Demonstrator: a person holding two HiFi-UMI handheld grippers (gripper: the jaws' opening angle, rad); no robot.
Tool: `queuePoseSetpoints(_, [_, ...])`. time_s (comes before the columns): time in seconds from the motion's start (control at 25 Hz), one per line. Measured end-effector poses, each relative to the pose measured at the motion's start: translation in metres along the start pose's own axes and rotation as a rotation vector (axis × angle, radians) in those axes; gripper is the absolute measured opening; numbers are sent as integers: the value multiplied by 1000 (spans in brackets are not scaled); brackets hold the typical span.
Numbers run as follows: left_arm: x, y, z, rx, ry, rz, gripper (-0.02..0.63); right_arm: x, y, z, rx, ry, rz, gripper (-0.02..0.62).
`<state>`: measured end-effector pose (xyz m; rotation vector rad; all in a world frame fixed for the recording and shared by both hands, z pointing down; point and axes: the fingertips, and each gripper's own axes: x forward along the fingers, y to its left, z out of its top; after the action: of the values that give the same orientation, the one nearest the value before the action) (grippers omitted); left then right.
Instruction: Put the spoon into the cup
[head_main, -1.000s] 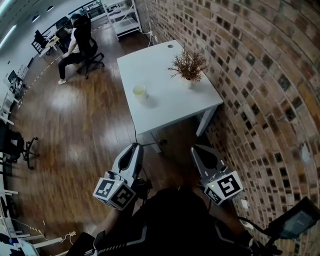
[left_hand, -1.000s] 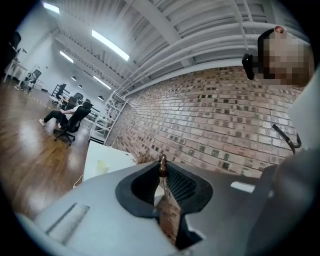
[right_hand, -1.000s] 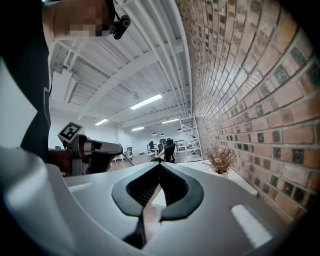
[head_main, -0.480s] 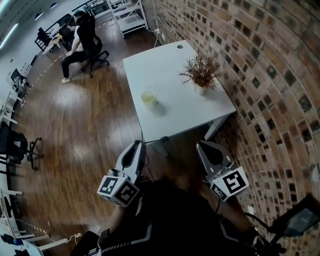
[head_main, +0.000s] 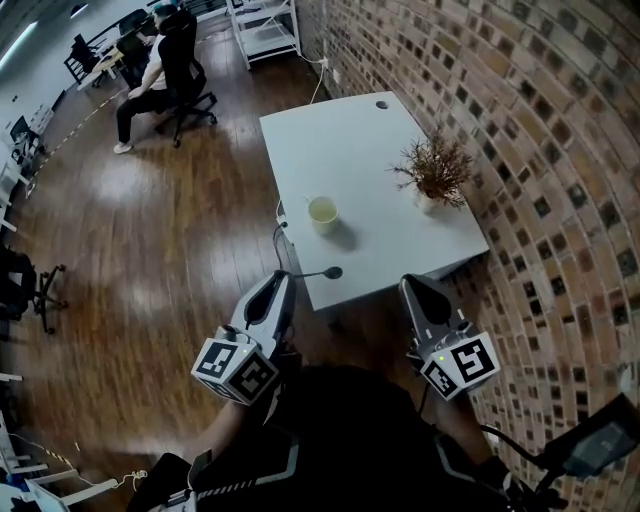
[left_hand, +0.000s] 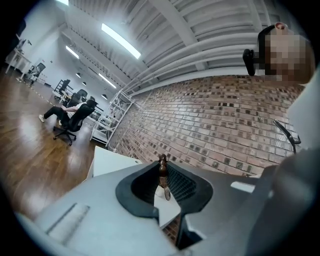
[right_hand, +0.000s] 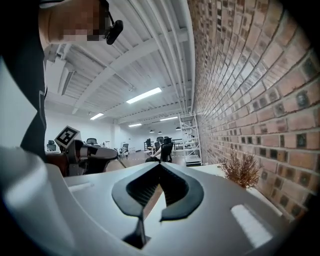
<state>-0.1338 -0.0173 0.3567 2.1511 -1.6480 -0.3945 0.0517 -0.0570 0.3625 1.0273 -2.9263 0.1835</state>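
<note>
Your left hand-held gripper (head_main: 278, 285) pinches the spoon (head_main: 320, 273) by its handle, short of the cup (head_main: 322, 211) on the tabletop (head_main: 380, 160), while the right hand-held gripper (head_main: 413, 290) is clenched empty; that thin pinch could let the spoon swivel and tip the cup.

Floor (head_main: 170, 230) is showing glossy dark wood. Wall (head_main: 540, 120) is looking like rough brick. Table (head_main: 370, 170) is reading smooth matt white, cup (head_main: 322, 211) is looking glazed, and spoon (left_hand: 163, 175) is shining glossy brown. Left gripper (left_hand: 162, 162) is showing matt grey plastic, with ribbed black pads (left_hand: 182, 185).
</note>
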Motion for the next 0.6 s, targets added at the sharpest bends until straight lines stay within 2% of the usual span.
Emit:
queuePoseSetpoints(0.16, [11,20,8,-3,8,-8,35,26,-1,-6,7,18,-4,6])
queuePoseSetpoints(0.32, [25,37,17,7,-7,1,35,48,-1,-7,4,33,28,6])
queuePoseSetpoints(0.48, [56,58,21,-2,-11,23,35,76,-20,-4,-12,28,60,6])
queuePoseSetpoints(0.6, [75,54,32,18,-4,39,35,92,-36,5,-29,18,80,6])
